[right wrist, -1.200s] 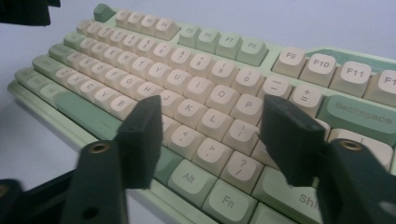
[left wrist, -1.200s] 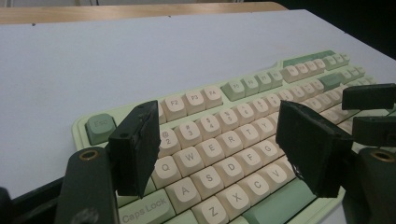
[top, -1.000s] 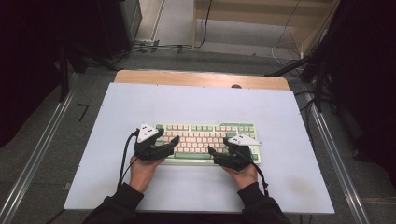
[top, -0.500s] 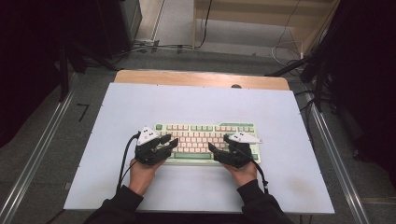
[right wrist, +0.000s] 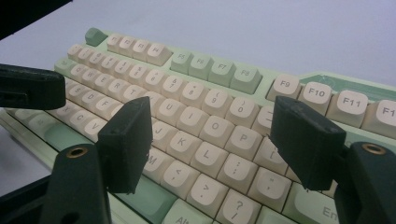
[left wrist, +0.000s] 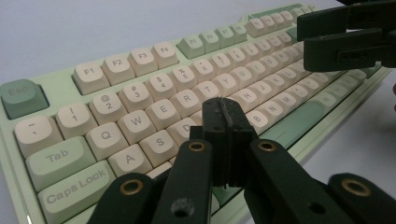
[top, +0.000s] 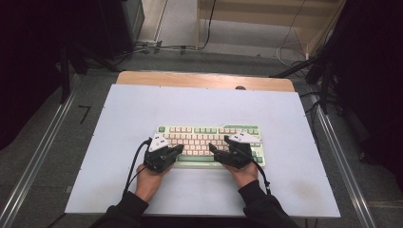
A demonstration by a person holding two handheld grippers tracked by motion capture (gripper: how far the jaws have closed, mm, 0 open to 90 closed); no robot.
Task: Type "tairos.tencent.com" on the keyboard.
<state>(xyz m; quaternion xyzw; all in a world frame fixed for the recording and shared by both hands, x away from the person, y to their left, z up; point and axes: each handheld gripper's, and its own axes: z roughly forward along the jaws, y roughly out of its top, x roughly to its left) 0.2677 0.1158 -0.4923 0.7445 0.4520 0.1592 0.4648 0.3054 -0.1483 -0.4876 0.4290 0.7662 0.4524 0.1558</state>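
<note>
A pale green keyboard (top: 204,135) with cream keys lies on the white table (top: 199,104), nearer its front edge. My left gripper (top: 178,148) hovers over the keyboard's left end. In the left gripper view my left gripper (left wrist: 227,109) is shut, its tips pressed together with nothing between them, just above the D and F keys (left wrist: 187,128). My right gripper (top: 213,149) is over the right half. In the right gripper view my right gripper (right wrist: 215,128) is open, its fingers (right wrist: 127,142) straddling the J-to-P keys. The two grippers point at each other, a short gap apart.
A wooden strip (top: 204,80) runs along the table's far edge. Metal rails (top: 45,152) flank the table on both sides. Cables (top: 157,47) lie on the floor beyond. Wide white surface lies left, right and behind the keyboard.
Both hands stay at the keyboard. The left gripper has drifted slightly toward the near edge; the right has hardly moved.
</note>
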